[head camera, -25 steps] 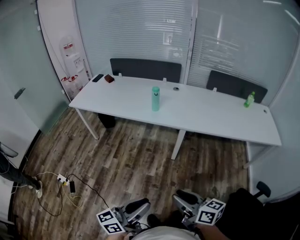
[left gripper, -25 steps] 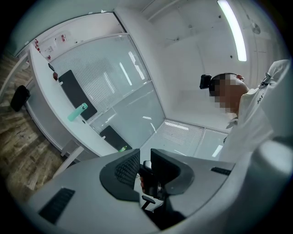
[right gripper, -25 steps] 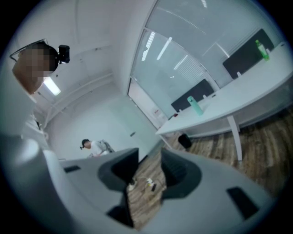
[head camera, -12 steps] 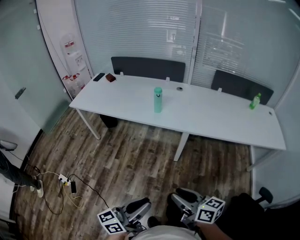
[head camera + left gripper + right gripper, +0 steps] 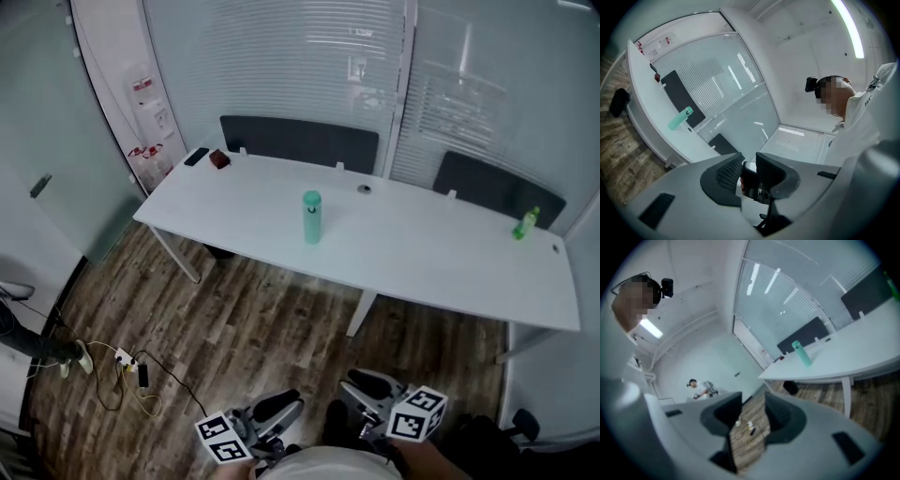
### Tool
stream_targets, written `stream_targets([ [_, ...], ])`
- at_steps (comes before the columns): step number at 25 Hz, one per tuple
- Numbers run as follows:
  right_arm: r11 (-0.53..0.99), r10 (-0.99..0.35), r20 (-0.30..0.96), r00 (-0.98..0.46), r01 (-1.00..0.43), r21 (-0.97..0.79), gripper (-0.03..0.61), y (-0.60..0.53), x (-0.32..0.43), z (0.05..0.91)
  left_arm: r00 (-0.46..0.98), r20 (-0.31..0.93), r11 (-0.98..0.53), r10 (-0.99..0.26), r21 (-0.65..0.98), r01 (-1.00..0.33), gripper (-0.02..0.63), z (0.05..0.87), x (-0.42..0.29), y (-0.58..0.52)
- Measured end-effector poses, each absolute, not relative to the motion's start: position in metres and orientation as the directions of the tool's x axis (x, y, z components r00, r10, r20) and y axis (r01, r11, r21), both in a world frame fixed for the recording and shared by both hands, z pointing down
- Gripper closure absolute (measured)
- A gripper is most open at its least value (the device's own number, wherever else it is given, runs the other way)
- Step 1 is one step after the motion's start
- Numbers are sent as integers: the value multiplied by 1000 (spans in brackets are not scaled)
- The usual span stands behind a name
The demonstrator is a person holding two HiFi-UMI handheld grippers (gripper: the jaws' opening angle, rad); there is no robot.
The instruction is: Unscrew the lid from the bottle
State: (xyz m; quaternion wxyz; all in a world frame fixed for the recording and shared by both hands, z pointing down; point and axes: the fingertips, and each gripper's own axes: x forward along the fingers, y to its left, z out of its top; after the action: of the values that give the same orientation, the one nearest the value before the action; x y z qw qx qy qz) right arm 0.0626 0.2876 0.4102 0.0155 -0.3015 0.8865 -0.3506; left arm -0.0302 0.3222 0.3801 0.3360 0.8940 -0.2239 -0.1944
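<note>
Head view: the teal bottle (image 5: 311, 217) stands upright near the middle of the frame, on the white table (image 5: 422, 258), with its lid (image 5: 311, 198) on top and apparently screwed down. Nothing touches it. A small green bottle (image 5: 525, 223) stands well apart from it at the table's right end, and a couple of small dark items lie at the left end, upper left of the frame.

Both grippers sit at the bottom edge of the frame, close to the person's body and well apart from the table, with a stretch of wooden floor (image 5: 262, 319) between them and it.

The left gripper (image 5: 281, 405) has its jaws a narrow way apart and opening. A dark shape shows in the gap in the left gripper view (I cannot tell what it is, and it looks to lie beyond the pads, not pressed by them). The bottle appears there only as a small form at the upper left.

The right gripper (image 5: 364, 382) holds its jaws moderately apart on nothing; its own view shows bare floor and cables through the gap, with the bottle far off at the upper right.

By my reading the task has not begun. The approach, the steadying grip on the body, the grip on the lid, the turning and the lifting off are all left to do.
</note>
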Motion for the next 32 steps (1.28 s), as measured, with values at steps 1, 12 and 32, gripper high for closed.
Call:
stream_targets([
  [1, 577, -538, 189, -822, -522, -628, 431, 279, 68, 411, 823, -195, -673, -533, 687, -273, 522, 379, -24, 313],
  [12, 593, -482, 202, -852, -488, -640, 431, 209, 116, 419, 809, -184, -658, -558, 693, -296, 522, 380, 33, 238],
  [32, 531, -554, 223, -802, -546, -648, 431, 99, 108, 437, 838, -174, -653, -517, 713, -254, 522, 399, 15, 122],
])
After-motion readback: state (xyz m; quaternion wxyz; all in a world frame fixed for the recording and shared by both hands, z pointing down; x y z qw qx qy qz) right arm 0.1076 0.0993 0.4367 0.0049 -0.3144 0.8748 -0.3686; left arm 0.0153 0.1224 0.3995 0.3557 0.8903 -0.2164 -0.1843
